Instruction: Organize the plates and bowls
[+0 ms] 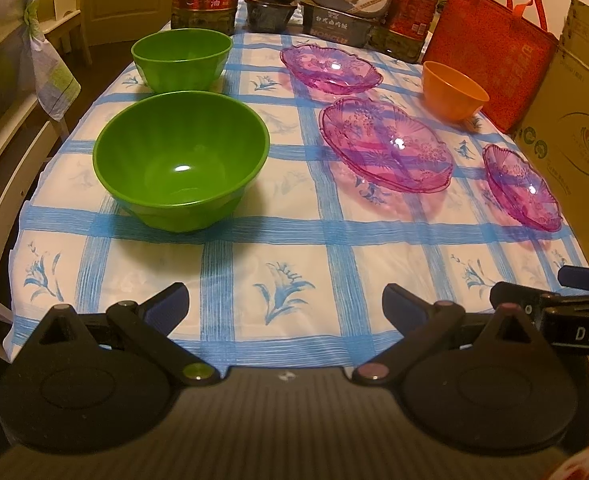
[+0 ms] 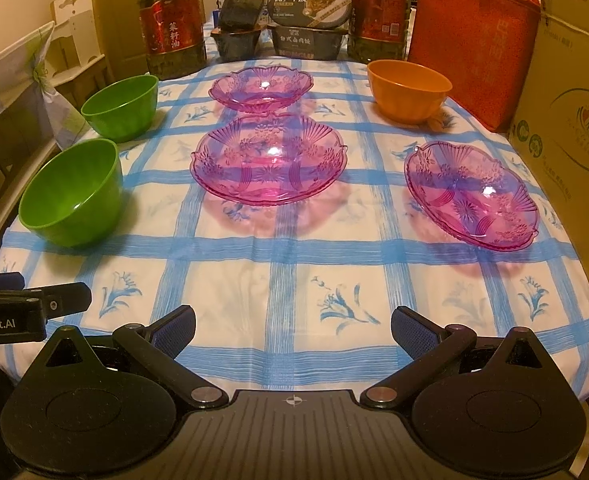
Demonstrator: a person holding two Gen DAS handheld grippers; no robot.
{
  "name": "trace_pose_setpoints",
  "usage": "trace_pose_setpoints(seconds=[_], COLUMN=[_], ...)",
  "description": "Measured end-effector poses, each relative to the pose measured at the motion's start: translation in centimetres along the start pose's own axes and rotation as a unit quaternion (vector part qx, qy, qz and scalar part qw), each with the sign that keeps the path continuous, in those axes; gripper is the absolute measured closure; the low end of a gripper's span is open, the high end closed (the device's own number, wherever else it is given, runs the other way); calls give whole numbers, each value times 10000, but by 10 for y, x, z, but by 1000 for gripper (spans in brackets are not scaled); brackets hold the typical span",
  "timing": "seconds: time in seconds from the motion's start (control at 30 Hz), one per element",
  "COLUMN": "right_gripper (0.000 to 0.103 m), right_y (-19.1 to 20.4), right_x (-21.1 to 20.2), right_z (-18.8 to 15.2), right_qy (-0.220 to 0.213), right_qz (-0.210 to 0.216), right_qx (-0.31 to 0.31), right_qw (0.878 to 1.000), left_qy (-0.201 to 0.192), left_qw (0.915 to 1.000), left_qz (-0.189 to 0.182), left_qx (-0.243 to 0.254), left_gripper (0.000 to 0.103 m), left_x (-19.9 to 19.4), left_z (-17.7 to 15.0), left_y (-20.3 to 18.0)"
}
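Flanking dishes: oil bottles (image 2: 172, 34), red bag (image 2: 474, 44), cardboard box (image 2: 570, 128).

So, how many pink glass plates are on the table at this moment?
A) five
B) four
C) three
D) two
C: the right wrist view shows three, a far plate, a middle plate just in front of it, and a right plate near the cardboard box; none is stacked on another.
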State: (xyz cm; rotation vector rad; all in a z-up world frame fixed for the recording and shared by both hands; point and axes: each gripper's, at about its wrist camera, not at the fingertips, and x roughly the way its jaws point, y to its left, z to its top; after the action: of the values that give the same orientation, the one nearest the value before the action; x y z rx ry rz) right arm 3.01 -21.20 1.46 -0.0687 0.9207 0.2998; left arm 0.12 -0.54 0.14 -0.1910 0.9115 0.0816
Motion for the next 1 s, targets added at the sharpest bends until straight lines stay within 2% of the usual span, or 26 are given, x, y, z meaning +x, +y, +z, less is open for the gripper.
trace_pose_setpoints(seconds=[1.0], right_gripper=[0], right_y=[-1], right_x=[0], right_z=[1], right_qy=[-3], right_qz=[-2], right_qx=[25], right_qw=[10000], left_qy=[16], left_qw=[10000], left_qz=[-22], left_qx=[36], left_gripper=[1], left_x=[1], left_z=[0], left_y=[-2])
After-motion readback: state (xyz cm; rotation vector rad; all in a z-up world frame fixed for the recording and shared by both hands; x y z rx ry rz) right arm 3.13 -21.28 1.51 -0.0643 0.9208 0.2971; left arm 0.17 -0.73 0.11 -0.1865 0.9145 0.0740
